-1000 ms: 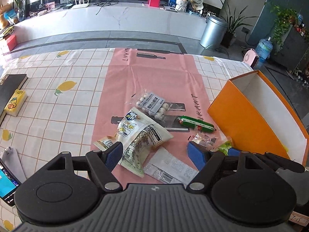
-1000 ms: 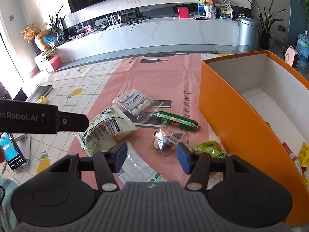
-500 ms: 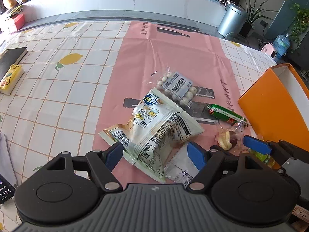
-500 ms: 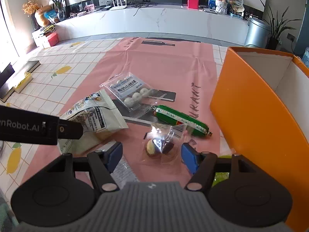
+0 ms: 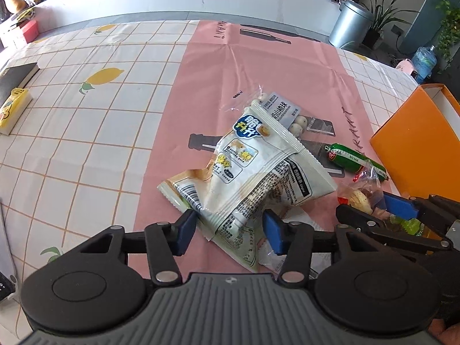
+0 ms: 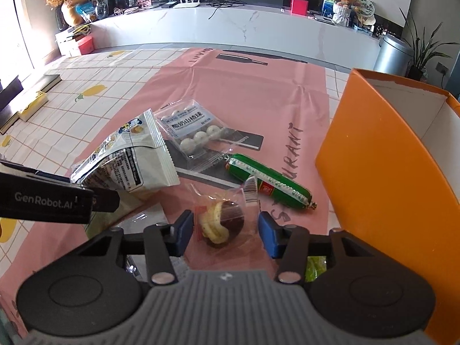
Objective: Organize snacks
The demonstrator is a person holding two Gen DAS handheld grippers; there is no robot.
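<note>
— Where is the white snack bag (image 5: 253,166), and which way does it run?

— It lies on the pink mat (image 6: 258,86), in the middle of the pile. In the left wrist view its long axis runs away from the camera, leaning a little to the right: the blue logo end is far, the printed end is near. The middle is buckled up into a ridge.

— Is the left gripper (image 5: 230,228) on it?

— Yes. Its jaws have just been closing, and both blue pads are pinched onto the near end of the bag, one on each side.

— And the right gripper (image 6: 224,231)?

— Its jaws have just been closing too. The small clear pastry packet (image 6: 220,224) sits flat on the mat between the pads, which stand right at the wrapper's two edges. I cannot tell whether they are squeezing it.

— What about the green sausage (image 6: 270,184)?

— In the right wrist view it lies just beyond the pastry packet, with its long axis slanting from upper left to lower right. The near, clipped end points at the foot of the orange box (image 6: 388,172), close to it but apart.

— Anything else in the pile?

— The clear packet of white balls (image 6: 192,129) lies flat beyond the bag, and the bag's logo end overlaps its corner. The orange box stands open at the right edge of the mat, on the checked tablecloth (image 5: 86,129).
</note>
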